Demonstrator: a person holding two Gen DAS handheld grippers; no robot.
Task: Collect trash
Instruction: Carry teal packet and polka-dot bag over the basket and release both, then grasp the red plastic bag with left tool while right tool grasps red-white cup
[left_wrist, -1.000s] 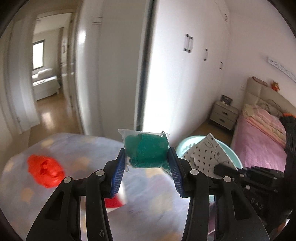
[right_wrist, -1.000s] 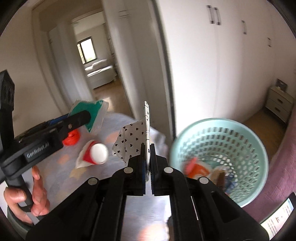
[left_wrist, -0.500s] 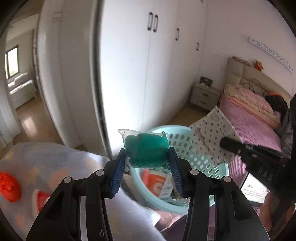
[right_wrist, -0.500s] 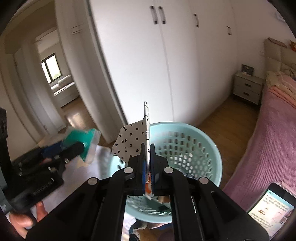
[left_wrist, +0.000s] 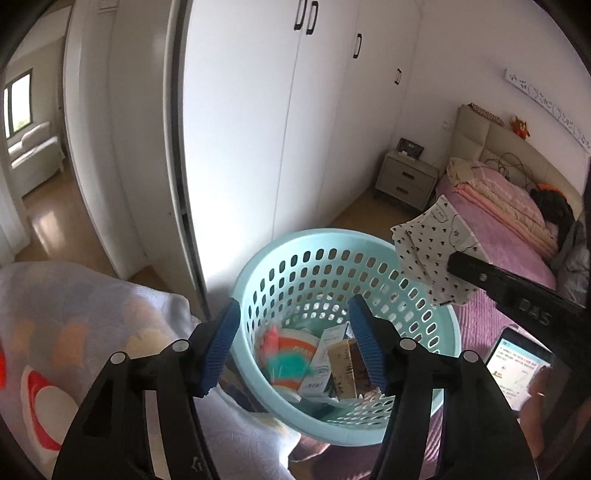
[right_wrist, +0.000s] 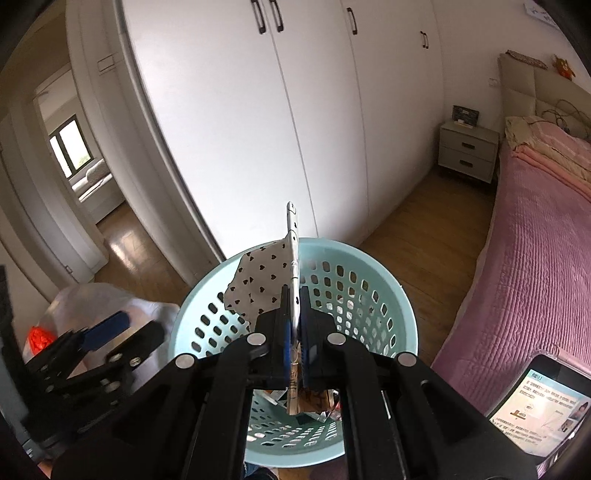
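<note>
- Left wrist view: the left claw (left_wrist: 293, 338) hangs over the mint-green basket (left_wrist: 255, 266), its blue pads (left_wrist: 221, 343) spreading apart with nothing between them.
- Down in the basket, a blurred teal packet (left_wrist: 286, 363) sits among an orange-and-white wrapper (left_wrist: 295, 345) and a couple of small cartons (left_wrist: 341, 363). It looks to be dropping or just landed; I cannot tell which.
- Off to the left, the patterned blanket (left_wrist: 92, 314) still carries a red-and-white piece of litter (left_wrist: 37, 391) at the frame's edge, so by my read the job isn't finished.
- On the right, the right claw (left_wrist: 452, 264) comes in gripping a heart-print paper bag (left_wrist: 432, 247) above the basket's far rim.
- Right wrist view: the right claw (right_wrist: 295, 317) is clamped tight on the heart-print paper bag (right_wrist: 264, 286), which stands up edge-on above the basket (right_wrist: 402, 317).
- The left claw (right_wrist: 110, 332) sits low left, beside the basket's rim, near a red scrap (right_wrist: 38, 338) on the blanket.
- Risk here: the bag is light and flat, so on release it may catch air and flutter over the rim onto the wooden floor (right_wrist: 424, 218) or the pink bed (right_wrist: 535, 240).
- It could also cling to a pad if the claw opens only a little.
- With both claws close together over one basket, they may knock each other or tip it.
</note>
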